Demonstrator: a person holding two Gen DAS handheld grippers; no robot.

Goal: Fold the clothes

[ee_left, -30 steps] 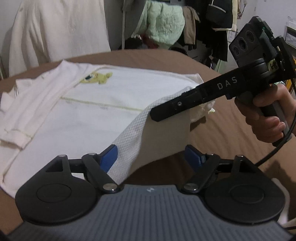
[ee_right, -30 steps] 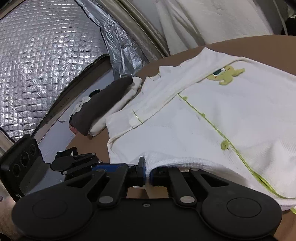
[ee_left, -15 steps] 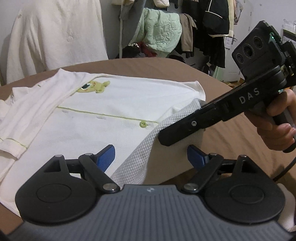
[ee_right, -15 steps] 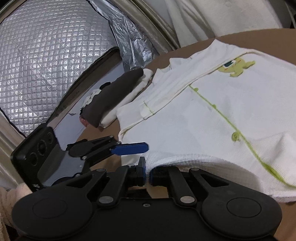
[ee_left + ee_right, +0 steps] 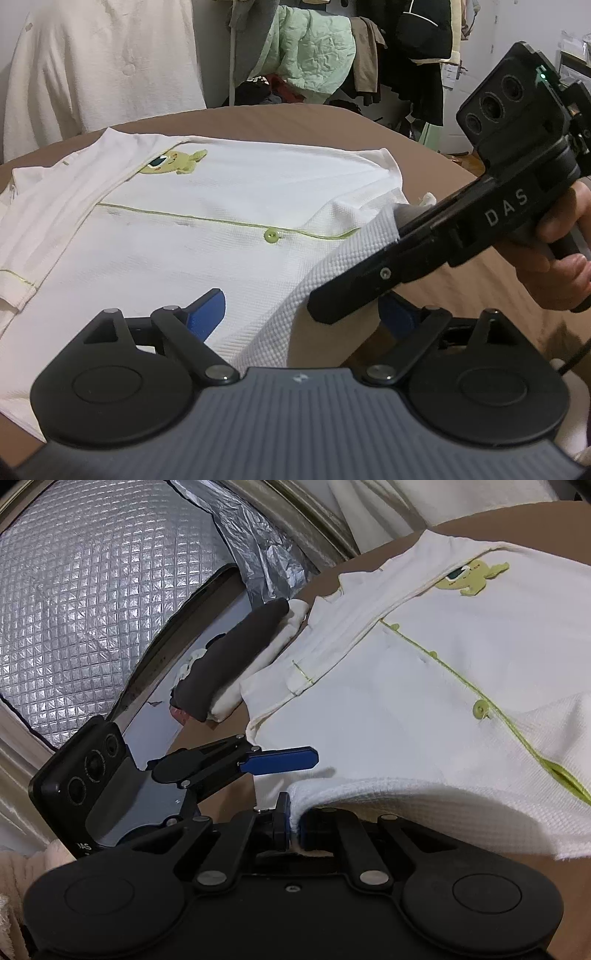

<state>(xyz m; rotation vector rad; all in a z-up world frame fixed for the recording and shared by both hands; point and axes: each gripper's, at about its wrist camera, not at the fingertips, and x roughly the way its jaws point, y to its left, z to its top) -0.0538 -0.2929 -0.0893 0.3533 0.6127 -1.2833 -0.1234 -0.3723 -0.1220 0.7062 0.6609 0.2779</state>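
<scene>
White shirt [image 5: 221, 206] lies flat on the brown bench [image 5: 280, 118], near hem lifted off it. Right hand-held gripper [image 5: 293, 827] is clenched on that hem; in the left view its tip is hidden by the fold. Left hand-held gripper [image 5: 299, 317] is released, blue fingers [image 5: 207, 314] spread over the shirt's near edge. Bare bench past the far edge and on the right. Folded dark pile [image 5: 236, 653] sits just beside the left sleeve.

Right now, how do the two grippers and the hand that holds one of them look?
Both grippers are black, with blue finger pads, round pivot caps and silver screws. The left gripper has a ribbed grey body. The right gripper carries white "DAS" lettering, three round lenses, a green light and a black cable. A bare hand grips its handle.
</scene>
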